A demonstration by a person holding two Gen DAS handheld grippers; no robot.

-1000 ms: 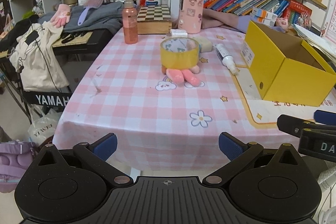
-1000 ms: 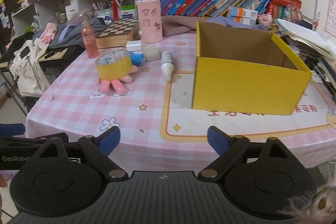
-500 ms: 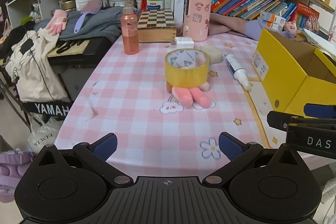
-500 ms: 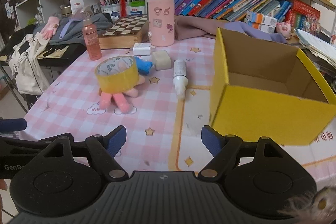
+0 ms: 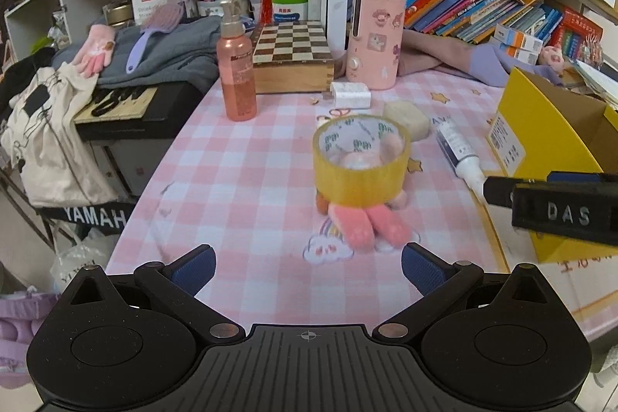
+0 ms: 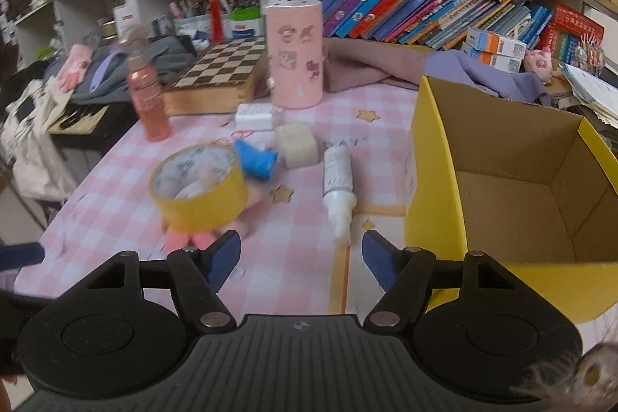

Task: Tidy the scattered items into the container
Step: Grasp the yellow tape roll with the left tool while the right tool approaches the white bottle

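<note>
At the far left of the left wrist view a pale garment [image 5: 42,141] hangs over a black keyboard [image 5: 127,111], with a pink glove [image 5: 96,49] and a lilac hairbrush [image 5: 150,33] on grey cloth behind it. On the pink checked worktop [image 5: 239,180] a pink pump bottle [image 5: 236,72] stands upright just in front of a chessboard box [image 5: 291,55]. To its right stands a tall pink canister [image 5: 374,37], with a small white block [image 5: 349,94] at its foot. Nearer the camera, a yellow tape roll [image 5: 361,159] sits on top of a pink plush toy [image 5: 367,222], whose legs stick out toward the lens; a blue part of the toy shows behind the roll in the right wrist view. A cream-coloured block [image 5: 407,116] lies just behind the roll. Right of these a white glue bottle [image 6: 338,180] lies on its side, nozzle toward the camera, beside the open yellow box [image 6: 436,188], which shows nothing inside.

The left gripper [image 5: 307,263] has its fingers spread wide with nothing between them, low over the worktop's near edge. The right gripper [image 6: 299,255] has its fingers partly apart and they have just been closing, with nothing gripped; the glue bottle's nozzle lies just beyond them.
</note>
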